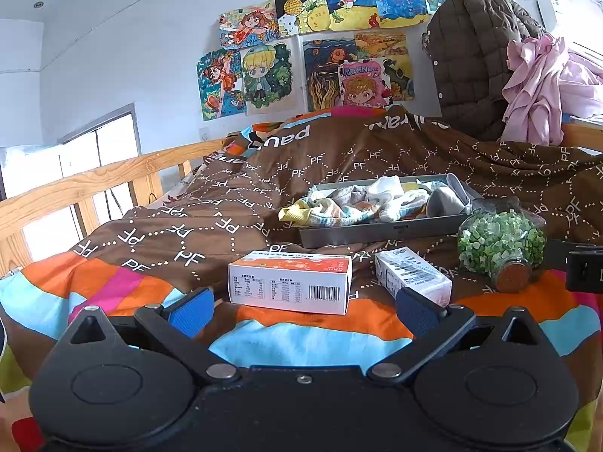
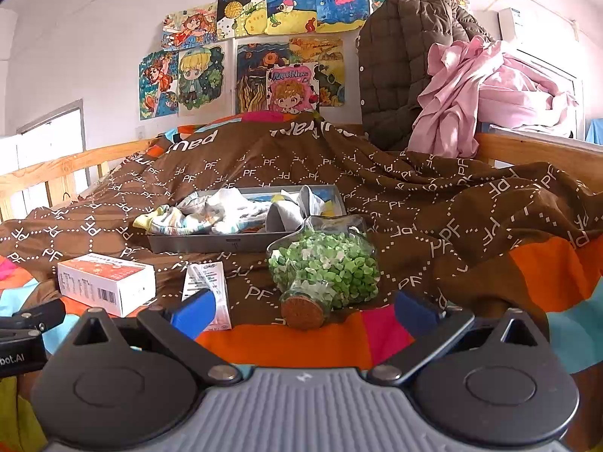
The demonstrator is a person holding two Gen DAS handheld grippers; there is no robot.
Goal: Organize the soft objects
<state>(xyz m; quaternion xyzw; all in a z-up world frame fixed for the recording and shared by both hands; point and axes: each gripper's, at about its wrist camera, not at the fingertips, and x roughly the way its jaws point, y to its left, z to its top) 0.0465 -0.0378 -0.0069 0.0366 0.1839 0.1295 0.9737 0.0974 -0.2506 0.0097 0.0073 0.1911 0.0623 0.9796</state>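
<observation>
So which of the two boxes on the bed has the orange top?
The wider box, left of the narrow white carton; its top is orange, the carton's white.

a corked jar of green bits [image 2: 324,267] lies beside two boxes [image 1: 290,280] (drawings [image 1: 309,41] behind).

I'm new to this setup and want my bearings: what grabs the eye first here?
Probably the glass jar of green bits lying on its side on the brown quilt, cork toward the camera. Behind it sits a grey tray heaped with socks, and to its left two small cartons. Both tongs, left and right, are open and hold nothing.
</observation>
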